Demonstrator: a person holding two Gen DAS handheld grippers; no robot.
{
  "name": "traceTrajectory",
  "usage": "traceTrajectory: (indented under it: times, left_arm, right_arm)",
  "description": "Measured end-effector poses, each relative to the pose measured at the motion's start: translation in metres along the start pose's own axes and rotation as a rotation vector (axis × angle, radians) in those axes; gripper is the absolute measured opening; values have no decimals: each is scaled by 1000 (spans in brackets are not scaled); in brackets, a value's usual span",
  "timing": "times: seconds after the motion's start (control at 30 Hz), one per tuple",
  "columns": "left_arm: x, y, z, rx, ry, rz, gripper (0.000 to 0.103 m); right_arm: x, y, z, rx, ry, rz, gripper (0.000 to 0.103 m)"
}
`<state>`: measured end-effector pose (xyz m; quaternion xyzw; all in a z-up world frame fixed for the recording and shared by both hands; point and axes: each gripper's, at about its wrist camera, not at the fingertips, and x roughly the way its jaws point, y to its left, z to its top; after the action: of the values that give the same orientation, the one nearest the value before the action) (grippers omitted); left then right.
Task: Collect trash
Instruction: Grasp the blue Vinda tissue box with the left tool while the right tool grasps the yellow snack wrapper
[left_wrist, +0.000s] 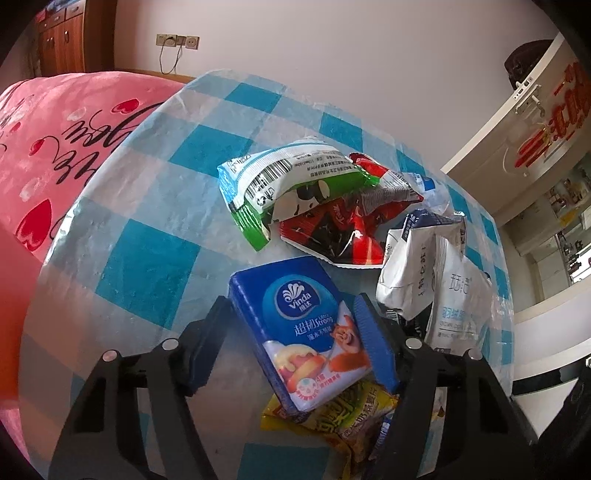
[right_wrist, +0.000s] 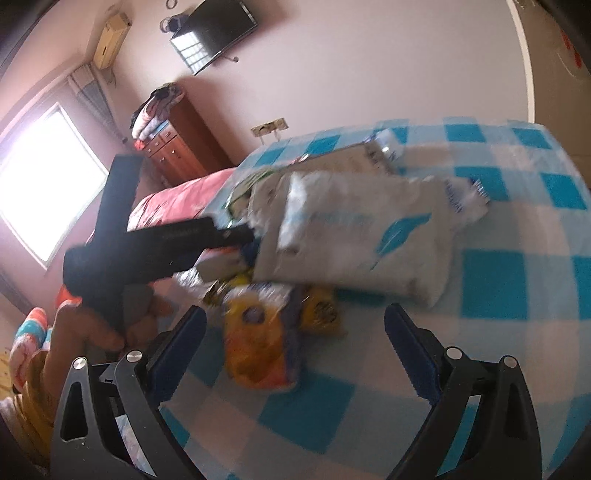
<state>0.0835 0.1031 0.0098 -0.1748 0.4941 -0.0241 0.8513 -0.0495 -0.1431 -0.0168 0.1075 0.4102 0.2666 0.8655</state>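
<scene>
The tabletop (left_wrist: 155, 206), under a blue-and-white checked cover, carries a loose heap of wrappers: a large white bag (right_wrist: 354, 229), a green-and-white packet (left_wrist: 280, 184), a red wrapper (left_wrist: 332, 232), and a yellow snack bag (right_wrist: 258, 350). The left gripper (left_wrist: 295, 343) has its pads on both sides of a blue tissue pack (left_wrist: 299, 332), which sits tilted over the yellow bag; a firm, square squeeze on its flat edges would likely stop it pivoting before lifting. The right gripper (right_wrist: 295, 354) stands wide apart and empty above the yellow bag, blurred.
</scene>
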Motion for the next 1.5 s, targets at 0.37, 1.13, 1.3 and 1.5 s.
traceTrajectory:
  times: [0.37, 1.13, 1.3, 1.5]
  left_arm:
    - [-4, 8, -6, 1, -19, -10, 66]
    - [-27, 43, -27, -5, -55, 18, 66]
    - [-31, 49, -33, 4, -69, 21, 65]
    - [-37, 59, -40, 11, -80, 24, 64]
  right_arm:
    - [23, 30, -16, -52, 46, -33, 81]
    - [0, 32, -6, -126, -29, -127, 78]
    - [31, 70, 4, -317, 39, -72, 91]
    - [70, 73, 15, -474, 145, -102, 91]
